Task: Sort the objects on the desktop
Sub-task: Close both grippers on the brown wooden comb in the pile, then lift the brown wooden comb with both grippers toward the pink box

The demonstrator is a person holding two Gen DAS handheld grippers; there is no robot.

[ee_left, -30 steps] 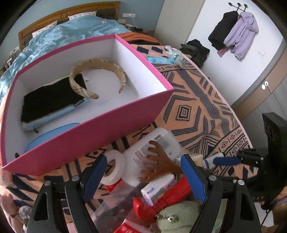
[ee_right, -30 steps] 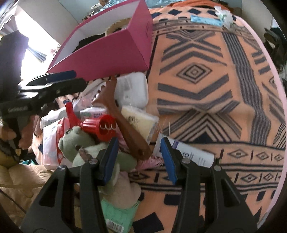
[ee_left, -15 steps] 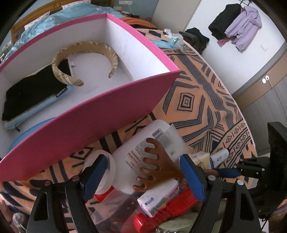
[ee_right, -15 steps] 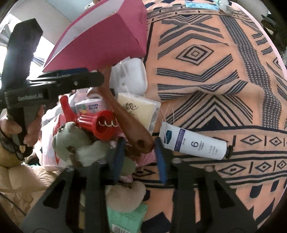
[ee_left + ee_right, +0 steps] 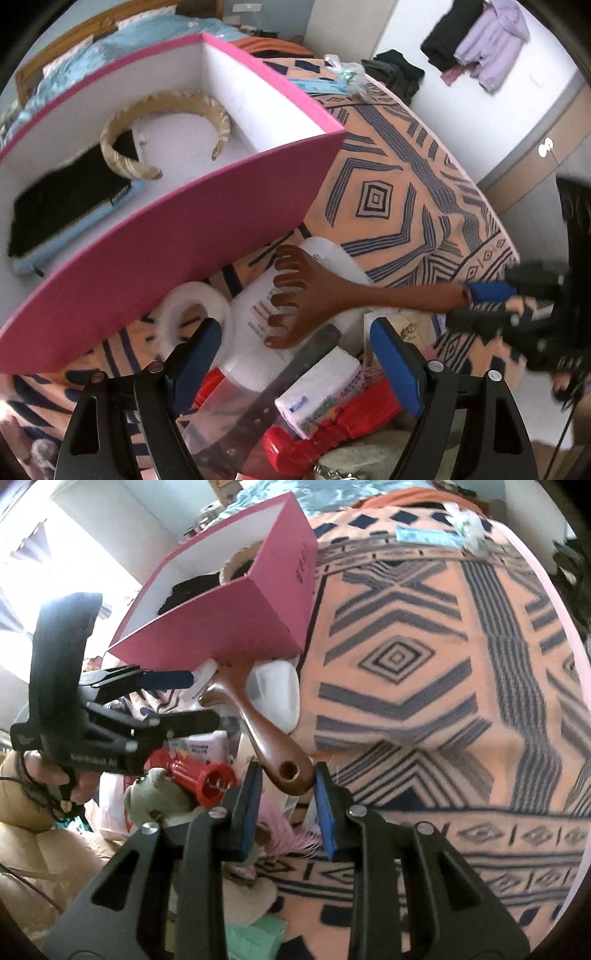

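The right gripper (image 5: 288, 779) holds the end of the brown wooden back scratcher (image 5: 332, 291) tight between its blue pads. The scratcher's claw hangs over a white bottle (image 5: 295, 306) with tiny writing too small to read. The left gripper (image 5: 295, 365) is wide open and holds nothing. At ten o'clock from the claw stands a pink box (image 5: 207, 229) with a headband (image 5: 162, 110) inside. The table (image 5: 399, 192) has an orange cloth with dark stripes. A bed (image 5: 110, 48) and hanging clothes (image 5: 487, 40) are behind.
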